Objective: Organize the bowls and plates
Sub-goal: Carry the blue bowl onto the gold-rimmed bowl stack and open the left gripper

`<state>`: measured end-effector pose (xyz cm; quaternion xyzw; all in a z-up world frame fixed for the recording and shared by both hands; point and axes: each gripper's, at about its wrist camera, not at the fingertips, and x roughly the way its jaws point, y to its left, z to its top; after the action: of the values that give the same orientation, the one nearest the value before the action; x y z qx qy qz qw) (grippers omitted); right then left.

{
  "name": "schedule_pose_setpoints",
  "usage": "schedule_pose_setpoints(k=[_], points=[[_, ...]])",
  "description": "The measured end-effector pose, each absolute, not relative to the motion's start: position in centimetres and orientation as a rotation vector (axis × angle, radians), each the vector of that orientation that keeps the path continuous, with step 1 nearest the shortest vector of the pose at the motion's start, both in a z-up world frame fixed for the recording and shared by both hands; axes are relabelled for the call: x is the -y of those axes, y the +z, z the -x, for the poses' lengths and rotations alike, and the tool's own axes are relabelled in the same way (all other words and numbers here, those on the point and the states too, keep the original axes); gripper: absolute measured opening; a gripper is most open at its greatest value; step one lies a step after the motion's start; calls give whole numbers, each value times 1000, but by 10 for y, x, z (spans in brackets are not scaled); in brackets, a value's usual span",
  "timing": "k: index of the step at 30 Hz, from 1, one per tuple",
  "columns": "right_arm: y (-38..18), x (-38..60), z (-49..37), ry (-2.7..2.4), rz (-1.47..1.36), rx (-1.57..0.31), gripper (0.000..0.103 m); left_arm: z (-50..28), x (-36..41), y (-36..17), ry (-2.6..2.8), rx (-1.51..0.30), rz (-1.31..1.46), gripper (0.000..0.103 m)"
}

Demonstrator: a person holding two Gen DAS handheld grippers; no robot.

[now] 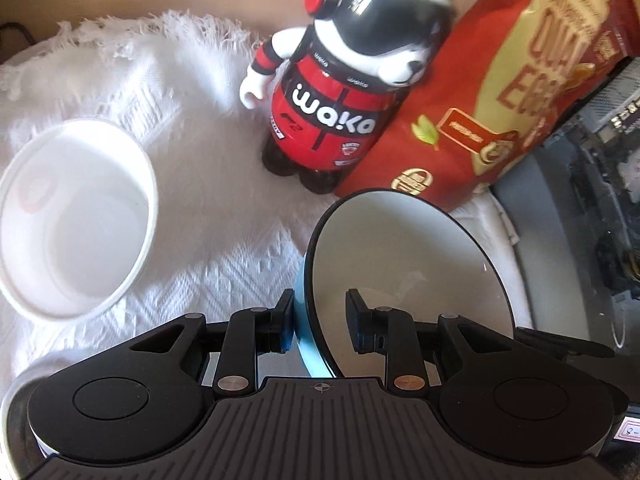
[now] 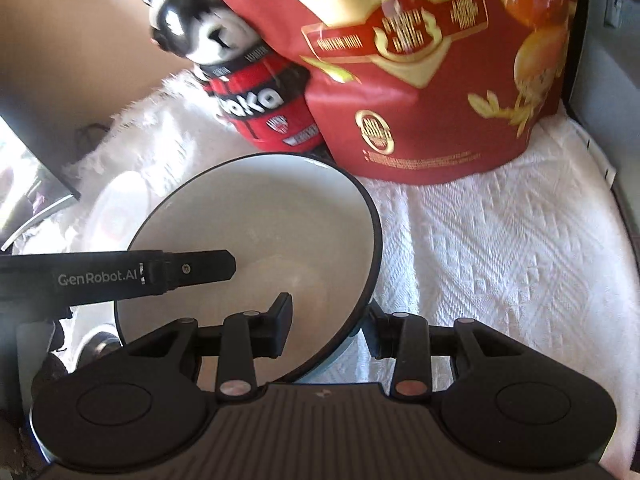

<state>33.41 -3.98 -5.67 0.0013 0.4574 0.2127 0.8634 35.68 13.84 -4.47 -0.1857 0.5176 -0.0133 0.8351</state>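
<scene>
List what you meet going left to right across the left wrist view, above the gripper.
White bowl → bear-shaped bottle → red snack bag. All rest on the white cloth. The blue-bottomed bowl overlaps the middle, so it is left out of the order.

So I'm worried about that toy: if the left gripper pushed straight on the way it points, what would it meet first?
Probably the bear-shaped bottle, or the red bag beside it; the left gripper grips the blue-rimmed bowl. Depth is unclear.
</scene>
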Motion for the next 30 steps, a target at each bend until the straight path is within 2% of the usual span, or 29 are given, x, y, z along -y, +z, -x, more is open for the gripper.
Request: schedule_pose_setpoints(k=[8, 15, 23, 30], points=[[-37, 47, -290, 466, -4, -957, 38, -304, -131, -23, -77, -1105, 386, 28], [-34, 54, -244, 468, 41, -941, 38, -258, -129, -36, -146, -1178, 408, 28], [-73, 55, -217, 464, 37, -1046, 38, -230, -125, -71, -144, -1251, 387, 28], [-106, 64, -216, 411, 13, -1121, 38, -232, -117, -79, -163, -1260, 353, 26]])
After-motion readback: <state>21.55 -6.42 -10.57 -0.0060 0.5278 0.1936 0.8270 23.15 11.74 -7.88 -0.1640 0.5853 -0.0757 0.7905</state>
